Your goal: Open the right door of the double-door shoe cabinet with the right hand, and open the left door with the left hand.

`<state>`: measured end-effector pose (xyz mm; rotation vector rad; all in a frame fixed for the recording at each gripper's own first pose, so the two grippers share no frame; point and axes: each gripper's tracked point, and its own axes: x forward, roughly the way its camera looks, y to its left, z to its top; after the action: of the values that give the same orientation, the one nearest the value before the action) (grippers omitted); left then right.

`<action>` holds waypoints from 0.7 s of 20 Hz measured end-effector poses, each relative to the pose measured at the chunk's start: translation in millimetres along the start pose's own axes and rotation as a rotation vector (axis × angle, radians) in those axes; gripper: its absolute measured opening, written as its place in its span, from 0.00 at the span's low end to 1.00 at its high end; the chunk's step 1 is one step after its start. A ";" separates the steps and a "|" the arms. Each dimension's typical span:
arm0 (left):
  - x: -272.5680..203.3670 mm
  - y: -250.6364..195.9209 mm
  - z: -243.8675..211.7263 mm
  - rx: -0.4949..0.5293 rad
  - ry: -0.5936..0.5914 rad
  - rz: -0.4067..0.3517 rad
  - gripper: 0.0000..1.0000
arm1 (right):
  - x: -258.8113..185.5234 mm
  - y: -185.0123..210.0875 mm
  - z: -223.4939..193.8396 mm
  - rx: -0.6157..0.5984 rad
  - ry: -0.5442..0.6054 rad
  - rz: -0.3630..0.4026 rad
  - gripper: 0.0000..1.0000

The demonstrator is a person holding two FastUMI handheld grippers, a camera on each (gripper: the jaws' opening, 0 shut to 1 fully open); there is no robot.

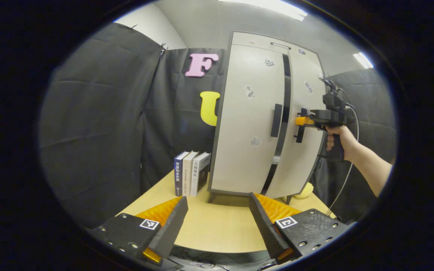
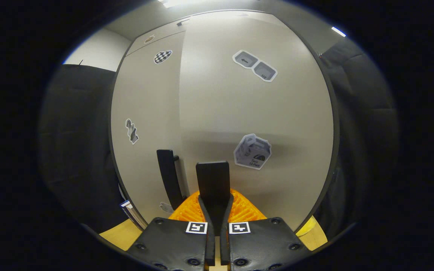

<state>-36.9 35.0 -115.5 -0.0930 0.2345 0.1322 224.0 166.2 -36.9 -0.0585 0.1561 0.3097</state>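
Black cloth walls (image 1: 100, 113) hang left and far, more cloth (image 1: 367, 109) at right. White wall (image 1: 153, 32) and grey ceiling above, lit by strip lights (image 1: 273, 7). Wooden counter (image 1: 217, 229) near, three books (image 1: 191, 173) standing at its far left.

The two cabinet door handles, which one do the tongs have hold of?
The right door's handle: the right tongs are clamped on it. The left door's handle stands free, beside the gap between the doors.

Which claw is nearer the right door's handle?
Right. The right claw is clamped on the right door handle; the left claw hangs open, back over the table.
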 end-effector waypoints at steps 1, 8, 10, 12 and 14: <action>-1.7 -0.1 -0.9 0.008 0.000 0.004 0.95 | -6.9 -1.7 -0.7 0.006 -0.005 0.010 0.07; -10.7 -2.0 -3.7 0.026 0.011 0.014 0.96 | -42.9 -14.5 -4.4 0.013 -0.006 0.031 0.07; -11.9 -3.9 -5.3 0.034 0.012 0.017 0.95 | -50.5 -18.6 -5.0 0.014 -0.007 0.037 0.07; -12.5 -9.3 -8.0 0.037 0.018 0.005 0.95 | -58.3 -22.6 -5.4 0.018 -0.006 0.043 0.07; -13.8 -17.6 -9.9 0.036 0.021 -0.012 0.95 | -65.2 -26.3 -6.5 0.017 -0.006 0.044 0.07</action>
<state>-50.0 14.9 -120.5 -0.0601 0.2570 0.1147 169.8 121.2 -31.8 -0.0378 0.1545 0.3528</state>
